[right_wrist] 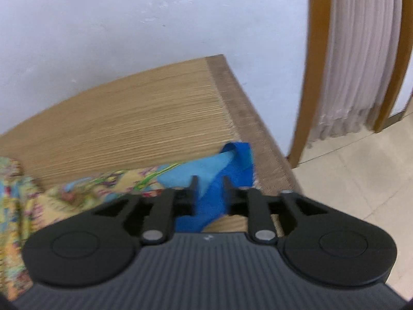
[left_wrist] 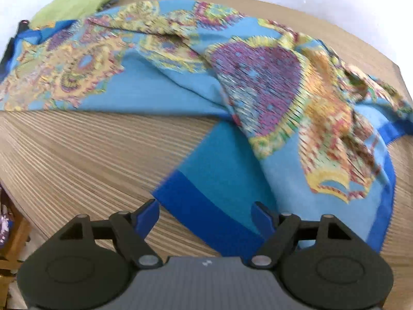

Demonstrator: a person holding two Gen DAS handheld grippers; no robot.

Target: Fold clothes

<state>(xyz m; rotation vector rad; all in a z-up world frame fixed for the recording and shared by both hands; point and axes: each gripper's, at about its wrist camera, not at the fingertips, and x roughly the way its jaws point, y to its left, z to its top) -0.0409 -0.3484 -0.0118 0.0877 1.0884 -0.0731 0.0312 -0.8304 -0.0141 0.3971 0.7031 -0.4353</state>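
Note:
A blue patterned cloth [left_wrist: 180, 87] with yellow and purple motifs and a dark blue border lies rumpled across the wooden table [left_wrist: 77, 149]. My left gripper [left_wrist: 206, 211] is open, its fingers either side of a dark blue border corner [left_wrist: 206, 206] of the cloth, just above the table. In the right wrist view my right gripper [right_wrist: 209, 180] is shut on the dark blue border of the same cloth [right_wrist: 214, 193], near the table's right edge. The cloth trails away to the left [right_wrist: 77, 193].
A green garment [left_wrist: 77, 2] lies at the table's far left by the white wall. The table's right edge [right_wrist: 245, 108] drops to a tiled floor [right_wrist: 361, 180]. A wooden door frame and a white curtain [right_wrist: 361, 51] stand to the right.

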